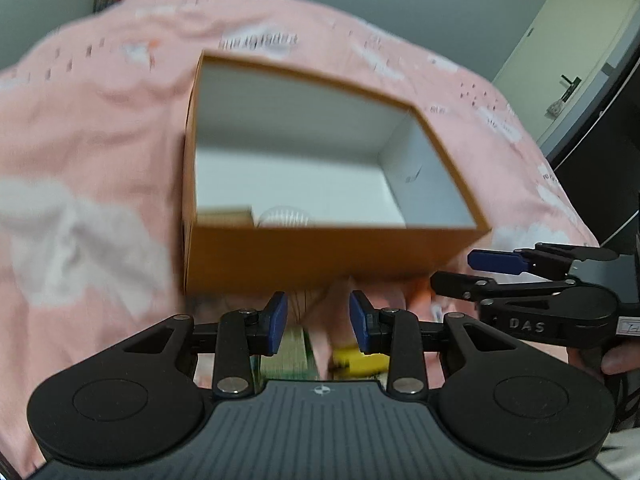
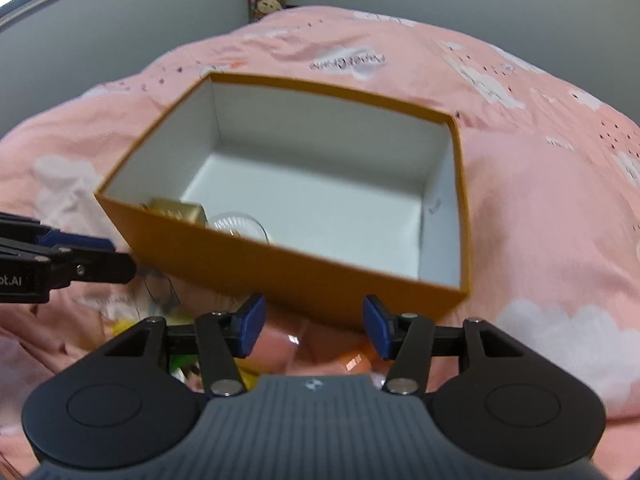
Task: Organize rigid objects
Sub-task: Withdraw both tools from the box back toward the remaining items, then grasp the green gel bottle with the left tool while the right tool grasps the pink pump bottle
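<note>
Near edge, both wrist views: loose small items lie on the pink bed cover point(image 2: 540, 208) directly under and just ahead of the jaws, on the near side of the orange box point(image 2: 304, 276). Left gripper point(image 1: 318, 322): jaws narrow, nothing visibly pinched between them; a yellow block point(image 1: 360, 360) and a green-striped flat piece point(image 1: 294, 354) sit just below its tips, blurred. Right gripper point(image 2: 315, 330): jaws moderately wide, empty; an orange item point(image 2: 354, 360) lies below and slightly right of their gap, too blurred to name. Each hand is nearer its own cluster; the right gripper stands close beside the left, tips pointing across. Next out, the box: open-topped, white inside, long axis running left to right across the bed, near wall just beyond both tips. Inside, against the near-left corner: a gold-coloured small box point(image 2: 176, 210) and a clear round lidded thing point(image 2: 236, 224) beside it, touching or nearly; the rest of the floor is bare.
</note>
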A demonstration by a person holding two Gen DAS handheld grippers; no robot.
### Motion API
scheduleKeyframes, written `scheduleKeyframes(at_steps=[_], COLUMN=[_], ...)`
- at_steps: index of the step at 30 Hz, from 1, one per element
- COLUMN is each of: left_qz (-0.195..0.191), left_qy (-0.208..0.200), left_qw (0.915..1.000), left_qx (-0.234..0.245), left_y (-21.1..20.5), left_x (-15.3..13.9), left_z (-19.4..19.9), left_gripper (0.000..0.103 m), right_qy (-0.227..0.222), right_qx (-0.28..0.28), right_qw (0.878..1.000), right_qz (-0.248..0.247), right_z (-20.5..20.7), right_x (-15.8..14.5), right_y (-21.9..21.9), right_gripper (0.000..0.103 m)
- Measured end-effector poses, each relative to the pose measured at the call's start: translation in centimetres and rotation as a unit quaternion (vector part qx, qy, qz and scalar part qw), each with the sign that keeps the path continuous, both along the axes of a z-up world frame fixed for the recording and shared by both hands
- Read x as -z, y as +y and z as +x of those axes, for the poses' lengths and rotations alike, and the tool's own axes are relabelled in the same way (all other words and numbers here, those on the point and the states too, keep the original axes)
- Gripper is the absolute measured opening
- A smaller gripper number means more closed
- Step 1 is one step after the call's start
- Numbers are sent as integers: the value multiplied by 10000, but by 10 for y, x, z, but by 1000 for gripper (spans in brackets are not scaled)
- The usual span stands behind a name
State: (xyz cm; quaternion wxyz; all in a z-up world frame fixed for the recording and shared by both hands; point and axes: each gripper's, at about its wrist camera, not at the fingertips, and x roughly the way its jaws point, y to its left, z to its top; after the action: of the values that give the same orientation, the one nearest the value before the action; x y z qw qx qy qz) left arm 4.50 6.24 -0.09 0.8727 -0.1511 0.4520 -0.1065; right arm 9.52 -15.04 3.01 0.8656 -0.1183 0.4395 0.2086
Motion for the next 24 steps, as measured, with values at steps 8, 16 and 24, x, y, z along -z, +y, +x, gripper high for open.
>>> scheduleKeyframes(at_steps=[8, 16, 24], left_qz=[-185, 23, 422], left_qy=[523, 752, 660], left_qw=[9981, 9966, 9964], left_qx=[262, 324, 333], left_y=[5, -1, -13], left_x=[23, 35, 37], left_z=[-17, -21, -6], left_gripper=[38, 51, 70], right_qy=[487, 1007, 1063], right_qx=[172, 345, 100], right_qw=[9985, 9940, 9942], right_qz=[158, 244, 103], right_z=[-8, -6, -2], right_x=[14, 29, 38], right_y=[-13, -19, -3], right_gripper=[66, 66, 66])
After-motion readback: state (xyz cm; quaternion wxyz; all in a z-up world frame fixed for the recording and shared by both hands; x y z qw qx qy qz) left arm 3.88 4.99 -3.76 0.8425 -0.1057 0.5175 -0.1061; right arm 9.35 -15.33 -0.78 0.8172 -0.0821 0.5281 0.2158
